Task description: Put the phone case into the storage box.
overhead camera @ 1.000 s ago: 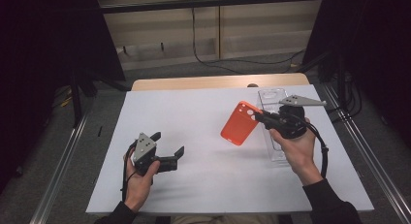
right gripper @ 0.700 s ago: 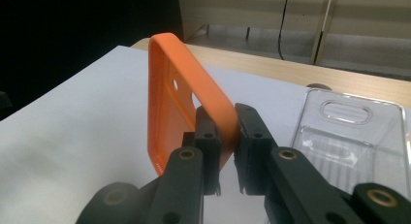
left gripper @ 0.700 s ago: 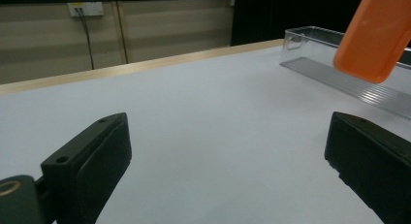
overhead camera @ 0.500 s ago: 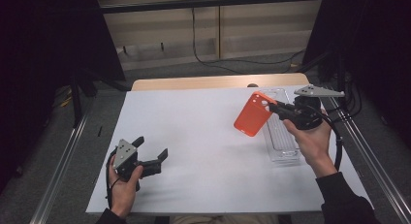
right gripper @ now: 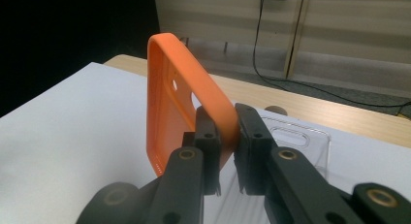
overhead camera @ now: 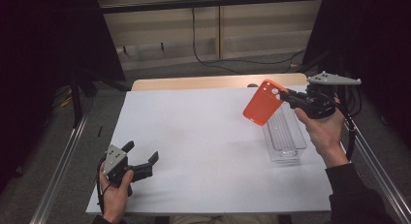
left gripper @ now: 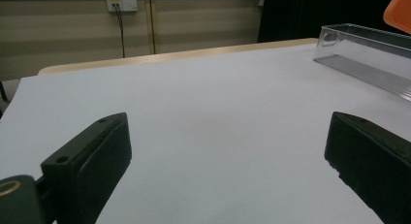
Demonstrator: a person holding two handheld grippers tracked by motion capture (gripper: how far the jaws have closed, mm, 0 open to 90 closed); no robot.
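Phone case [overhead camera: 262, 103], orange, is clamped by its edge in the right gripper [overhead camera: 287, 96] and held in the air, above the left-hand wall of the clear bin [overhead camera: 286, 136]. In the right gripper view both black jaws pinch the case [right gripper: 186, 100] rim tight, case standing on edge, camera cutouts visible in its back. Clear bin [right gripper: 295, 136] sits just behind and below the jaws there. Right hand [overhead camera: 322, 129] grips the tool over the bin's right side, grey plate on top.

Left gripper [overhead camera: 145, 162] rests low near the front left corner of the white table sheet [overhead camera: 203, 151], well apart from the case and bin. Its jaws stand wide apart with nothing between them; left gripper view shows bare white sheet [left gripper: 208, 112] in the gap, bin [left gripper: 368, 52] far right, a sliver of orange case [left gripper: 400, 10] at the top corner. Left hand [overhead camera: 114, 195] holds it from below.
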